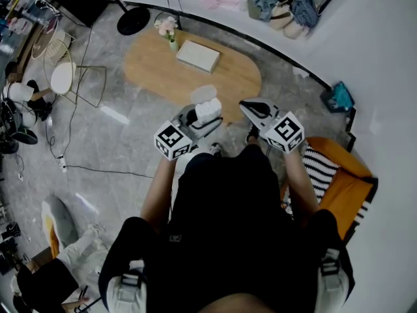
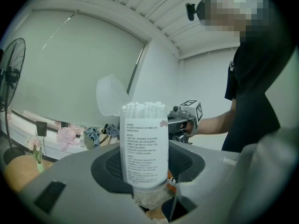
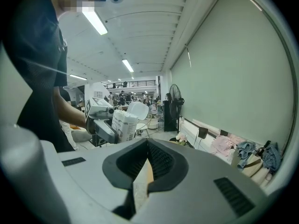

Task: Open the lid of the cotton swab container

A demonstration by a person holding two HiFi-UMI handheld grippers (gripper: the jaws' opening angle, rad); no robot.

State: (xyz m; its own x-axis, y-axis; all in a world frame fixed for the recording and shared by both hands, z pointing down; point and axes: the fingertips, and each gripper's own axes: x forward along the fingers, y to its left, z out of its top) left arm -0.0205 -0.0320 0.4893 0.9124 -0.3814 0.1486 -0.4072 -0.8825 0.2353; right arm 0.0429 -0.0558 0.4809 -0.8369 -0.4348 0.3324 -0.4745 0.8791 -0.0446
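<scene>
The cotton swab container [image 1: 208,111] is a clear tube with a white printed label, packed with swabs. It stands upright between the jaws of my left gripper [image 1: 207,120], which is shut on its lower part. In the left gripper view the container [image 2: 144,146] fills the middle, with its translucent lid [image 2: 111,95] flipped up and back at the upper left and the swab tips bare. My right gripper [image 1: 247,107] hangs to the right of the container, apart from it, shut with nothing in it. The right gripper view shows its jaws [image 3: 147,160] meeting, and the container [image 3: 123,124] at the left.
Beyond the grippers stands an oval wooden table [image 1: 234,83] with a white box [image 1: 198,55] and a small flower vase [image 1: 169,34]. An orange seat [image 1: 348,184] is at my right. Wire chairs [image 1: 62,70] and a fan base [image 1: 133,19] are at the left.
</scene>
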